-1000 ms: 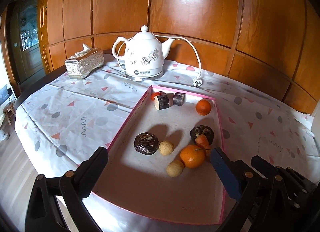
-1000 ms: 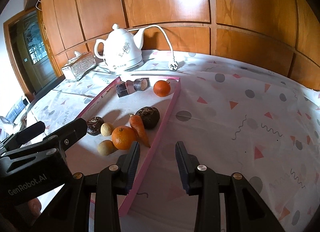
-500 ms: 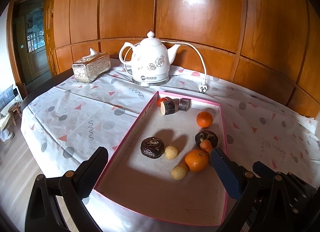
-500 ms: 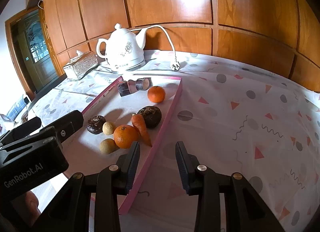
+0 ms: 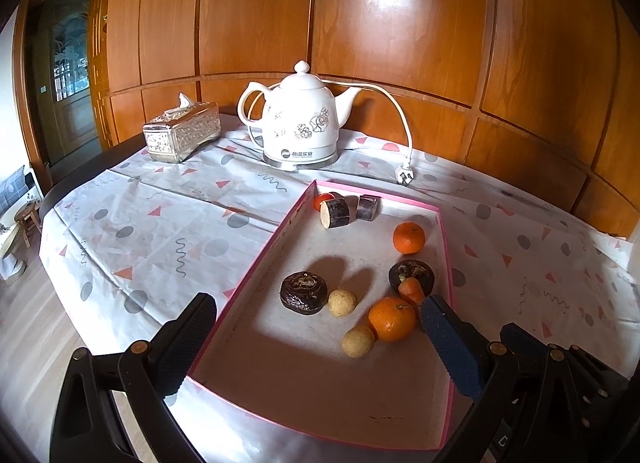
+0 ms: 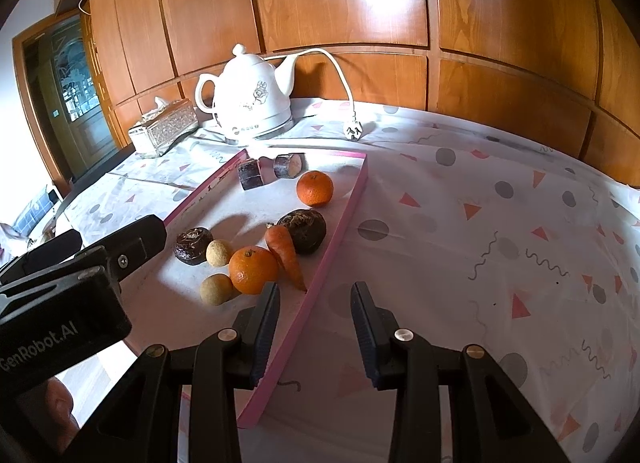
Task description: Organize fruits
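A shallow pink-rimmed tray [image 5: 260,255] [image 6: 344,219] holds the produce. A near orange [image 5: 391,318] [image 6: 253,269] lies beside a carrot [image 5: 411,290] [image 6: 286,255] and a dark round fruit [image 5: 412,273] [image 6: 304,229]. Two tan balls [image 5: 342,302] [image 5: 357,340], another dark fruit [image 5: 303,292], a far orange [image 5: 408,237] [image 6: 315,188], two dark cut pieces [image 5: 335,213] and a small red fruit [image 5: 322,200] also lie there. My left gripper [image 5: 316,327] is open wide and empty above the tray's near end. My right gripper [image 6: 315,305] is open and empty, straddling the tray's right rim.
A white electric kettle [image 5: 302,123] [image 6: 254,97] with its cord and plug [image 5: 404,175] stands behind the tray. A silver tissue box [image 5: 182,135] sits at the far left. The patterned tablecloth [image 6: 500,223] covers the round table, whose edge falls away at left.
Both grippers have drawn back and risen a little, so the tray and kettle look slightly farther away. Both stay open. The fruits have not moved.
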